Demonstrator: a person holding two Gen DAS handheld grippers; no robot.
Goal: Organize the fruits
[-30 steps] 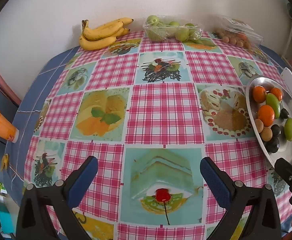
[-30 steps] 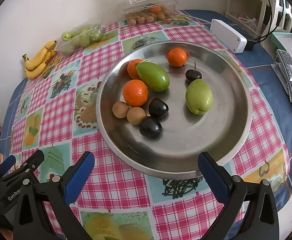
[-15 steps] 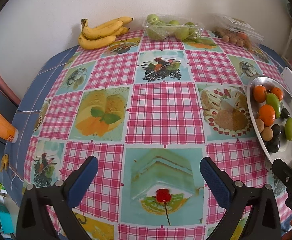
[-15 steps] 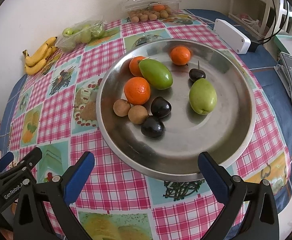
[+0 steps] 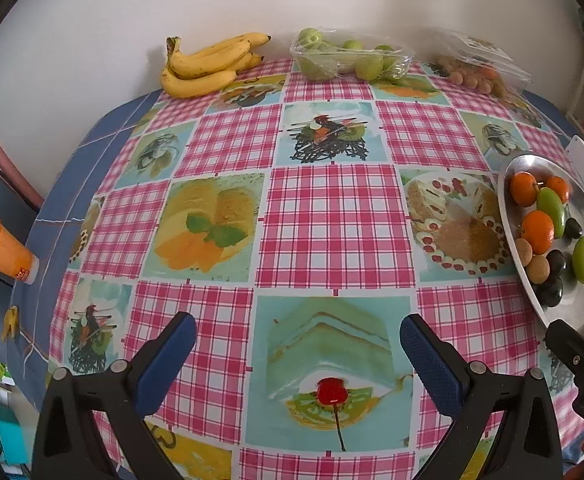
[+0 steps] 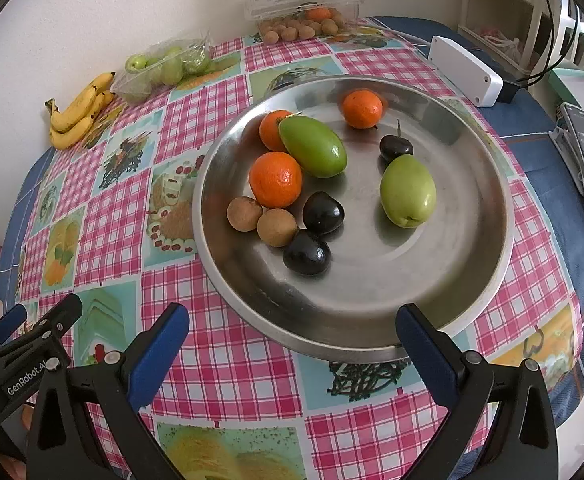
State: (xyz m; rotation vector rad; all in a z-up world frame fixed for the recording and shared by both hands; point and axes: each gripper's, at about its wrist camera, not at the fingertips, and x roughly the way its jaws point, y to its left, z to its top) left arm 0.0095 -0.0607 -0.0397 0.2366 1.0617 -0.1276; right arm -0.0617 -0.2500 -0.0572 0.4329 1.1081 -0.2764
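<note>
Bench (image 6: 228,368) under a checked cloth. Steel tray (image 6: 487,280) on its right side holds three oranges, two green fruits (image 6: 407,190), three dark fruits and two brown ones. Bananas (image 5: 204,66), bagged green fruit (image 5: 347,56) and a clear box (image 6: 303,8) line the far wall. Left gripper (image 5: 297,348) released, empty, over cloth. Right gripper (image 6: 292,338) released, empty, at the tray's near rim.

The right claw (image 6: 292,344) now sits lower and nearer the metal tray (image 6: 487,292), whose near rim lies between its spread fingers. The left claw (image 5: 293,352) drifts slightly left, away from that tray.
</note>
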